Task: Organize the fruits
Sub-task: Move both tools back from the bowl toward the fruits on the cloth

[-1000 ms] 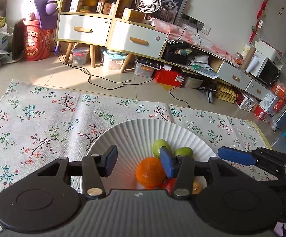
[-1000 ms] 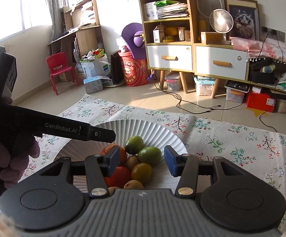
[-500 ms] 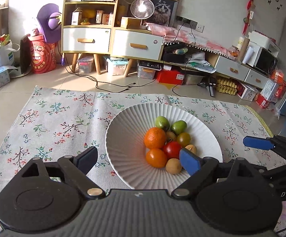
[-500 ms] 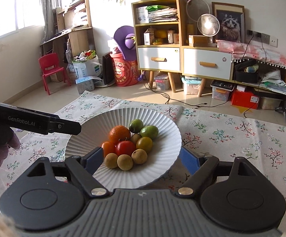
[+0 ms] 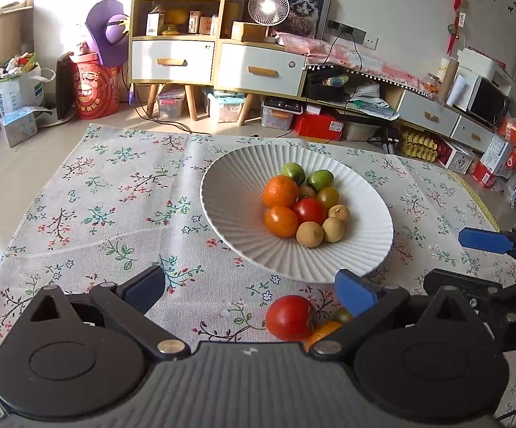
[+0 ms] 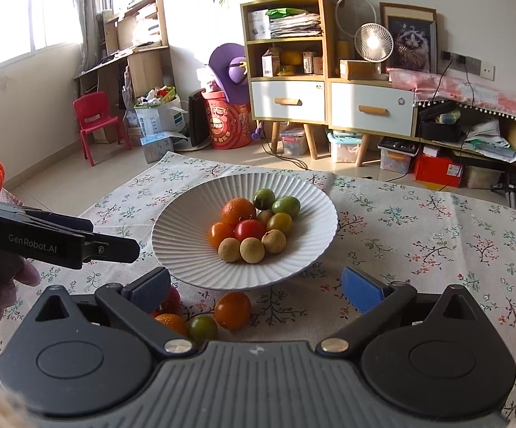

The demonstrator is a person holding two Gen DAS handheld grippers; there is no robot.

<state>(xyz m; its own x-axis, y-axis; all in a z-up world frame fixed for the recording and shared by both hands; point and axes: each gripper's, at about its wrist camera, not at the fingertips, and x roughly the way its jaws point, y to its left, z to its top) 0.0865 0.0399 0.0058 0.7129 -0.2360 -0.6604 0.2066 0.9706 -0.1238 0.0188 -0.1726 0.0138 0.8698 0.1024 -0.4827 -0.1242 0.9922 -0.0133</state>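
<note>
So both claws are wide open with nothing between the pads, and both have just been spreading their jaws. The left claw [image 5: 249, 287] hangs over the flowery cloth [image 5: 115, 192] on the surface, with the white ribbed plate [image 5: 229, 192] just ahead of it and a bit right. The plate holds a pile of fruit: an orange [image 5: 280, 191], a red tomato [image 5: 309, 210], two green ones and some small tan ones. The right claw [image 6: 254, 287] has the same plate [image 6: 183, 235] dead ahead.

From the left camera, a loose red tomato [image 5: 290, 317] sits on the cloth right by the right-hand pad, with only slivers of an orange fruit and a greenish one poking out beside it. The right camera shows that loose bunch better: an orange tomato [image 6: 233, 310], a green-brown one [image 6: 202, 328] and a small orange [image 6: 171, 322] near its left pad, plus the left claw's arm and a hand [image 6: 5, 285] at the edge.
</note>
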